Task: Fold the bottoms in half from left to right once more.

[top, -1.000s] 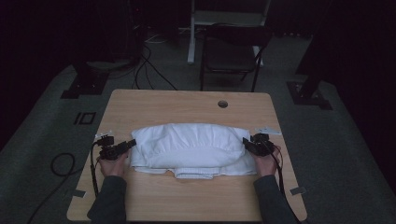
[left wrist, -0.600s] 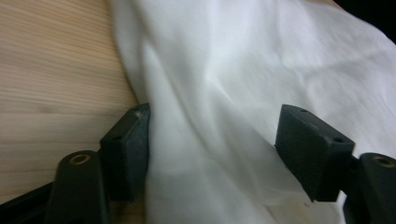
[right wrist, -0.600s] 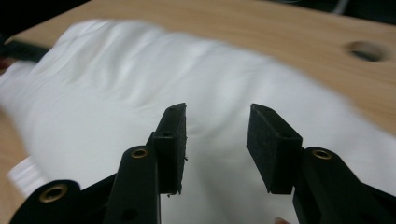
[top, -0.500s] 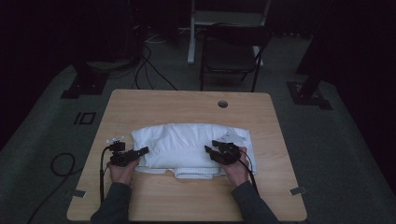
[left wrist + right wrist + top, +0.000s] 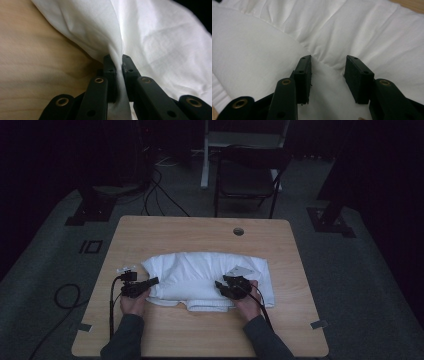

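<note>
The left gripper (image 5: 119, 65) has just been closing, and its two black jaws now pinch a thin fold at the left edge of the folded white cotton garment (image 5: 205, 277), as the left gripper view shows plainly. The right gripper (image 5: 328, 76) rests on top of the same garment with its jaws apart; cloth lies under and between them, but the pads do not press on it.

That garment is the landmark here. It lies on the near half of the pale wooden table (image 5: 200, 230), its long axis running left to right across the table, parallel to the near edge. A ribbed band, which looks like a hem or collar, sticks out of its near side toward the person. The round cable hole (image 5: 238, 231) sits beyond the garment, well apart from it. A dark folding chair (image 5: 250, 175) stands farther beyond, off the table.

What could go wrong, as I judge it: the left grip holds only a slim ridge of cloth, so a quick pull could slide it free or lift a single layer and undo the fold. The right jaws, if they close where they are, may gather just the top layer, so the two sides would rise unevenly and the bundle would sag or twist. A sideways drag could also pull the garment toward the table's near edge.
</note>
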{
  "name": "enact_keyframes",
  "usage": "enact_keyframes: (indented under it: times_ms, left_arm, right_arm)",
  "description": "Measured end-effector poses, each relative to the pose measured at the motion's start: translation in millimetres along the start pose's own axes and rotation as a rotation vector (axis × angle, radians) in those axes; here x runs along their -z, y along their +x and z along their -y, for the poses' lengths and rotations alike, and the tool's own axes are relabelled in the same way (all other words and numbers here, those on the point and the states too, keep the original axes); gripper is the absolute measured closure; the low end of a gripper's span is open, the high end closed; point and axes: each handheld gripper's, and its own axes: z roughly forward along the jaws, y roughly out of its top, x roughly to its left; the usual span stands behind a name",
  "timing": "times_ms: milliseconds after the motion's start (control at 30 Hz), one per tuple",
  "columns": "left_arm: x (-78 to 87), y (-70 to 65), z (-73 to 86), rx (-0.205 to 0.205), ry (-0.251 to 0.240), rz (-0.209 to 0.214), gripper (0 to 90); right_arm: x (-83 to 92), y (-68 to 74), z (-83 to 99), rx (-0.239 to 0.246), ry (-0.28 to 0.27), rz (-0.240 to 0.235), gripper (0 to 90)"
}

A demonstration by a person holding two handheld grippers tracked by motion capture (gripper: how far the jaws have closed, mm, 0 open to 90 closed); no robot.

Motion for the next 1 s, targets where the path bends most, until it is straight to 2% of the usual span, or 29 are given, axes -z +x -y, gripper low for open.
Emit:
enact_keyframes:
  times_ms: [100,333,500,633,800,867,1000]
  left_arm:
    - [8.1,-4.0,-8.4,-0.009,-0.026,0.022,84.5]
    - [14.2,-12.2,-17.7,-0.025,-0.061,0.060,84.5]
    - [15.9,-16.7,-21.1,-0.035,-0.066,0.068,84.5]
    - [18.0,-20.5,-23.5,-0.038,-0.074,0.077,84.5]
    - [24.4,-30.2,-29.0,-0.066,-0.093,0.098,84.5]
    - [27.6,-35.4,-32.7,-0.081,-0.102,0.106,84.5]
    - [33.3,-47.0,-40.4,-0.108,-0.124,0.119,84.6]
  right_arm:
    - [-6.2,1.6,2.9,0.008,0.015,0.004,56.3]
    - [-12.0,8.2,3.7,0.028,0.028,0.019,56.2]
    - [2.1,10.4,-2.5,0.020,-0.034,0.021,54.5]
    - [7.3,16.7,-5.0,0.085,-0.062,0.011,63.1]
    - [-9.9,19.2,-1.2,0.098,-0.008,-0.009,67.2]
    - [-16.1,18.7,-0.7,0.080,0.001,-0.020,67.9]
    - [-23.4,21.7,-3.9,0.084,0.011,-0.033,68.3]
